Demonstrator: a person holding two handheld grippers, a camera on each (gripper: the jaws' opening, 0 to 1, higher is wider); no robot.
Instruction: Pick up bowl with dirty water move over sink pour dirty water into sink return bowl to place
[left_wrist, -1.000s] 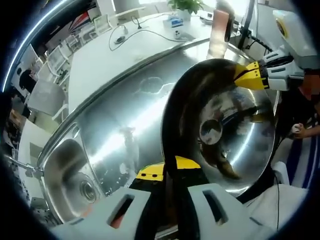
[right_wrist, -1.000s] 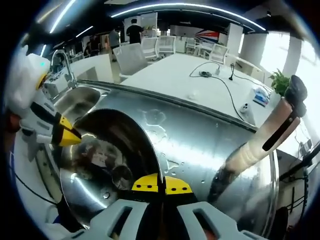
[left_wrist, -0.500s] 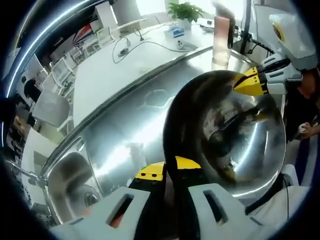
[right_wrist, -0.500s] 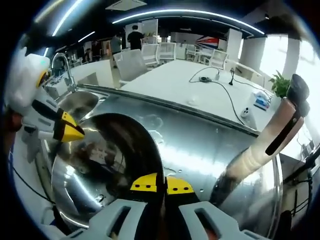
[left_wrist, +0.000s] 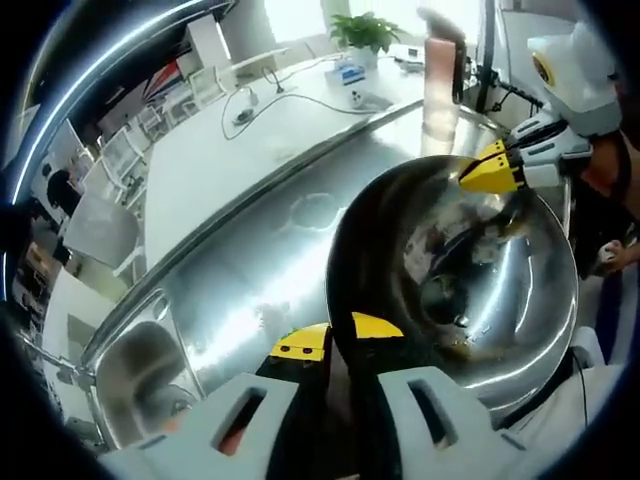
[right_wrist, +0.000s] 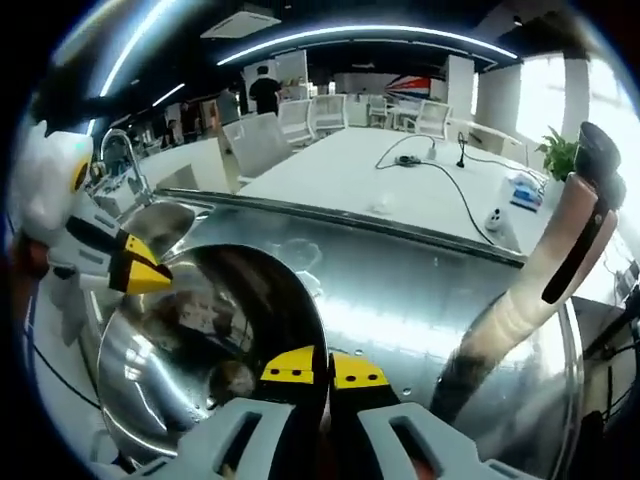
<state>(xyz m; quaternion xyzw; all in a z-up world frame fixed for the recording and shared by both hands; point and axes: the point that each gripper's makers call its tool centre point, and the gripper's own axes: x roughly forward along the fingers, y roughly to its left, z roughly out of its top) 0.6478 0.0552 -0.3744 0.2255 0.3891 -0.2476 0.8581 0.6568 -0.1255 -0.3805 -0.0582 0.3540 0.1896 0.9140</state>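
A large shiny steel bowl holds a little brown dirty water at its bottom. My left gripper is shut on the bowl's near rim. The right gripper clamps the far rim in the left gripper view. In the right gripper view the same bowl sits low left, with my right gripper shut on its rim and the left gripper pinching the opposite edge. The sink basin lies at lower left; it is also the sink below a tap.
A steel counter runs between bowl and sink. A tall pinkish cylinder with a black top stands on the counter at right. Beyond is a white table with cables, chairs and a plant.
The bowl has been lifted a little and both views have risen with it; the brown water has shifted inside. Both grippers keep their hold on the rim.
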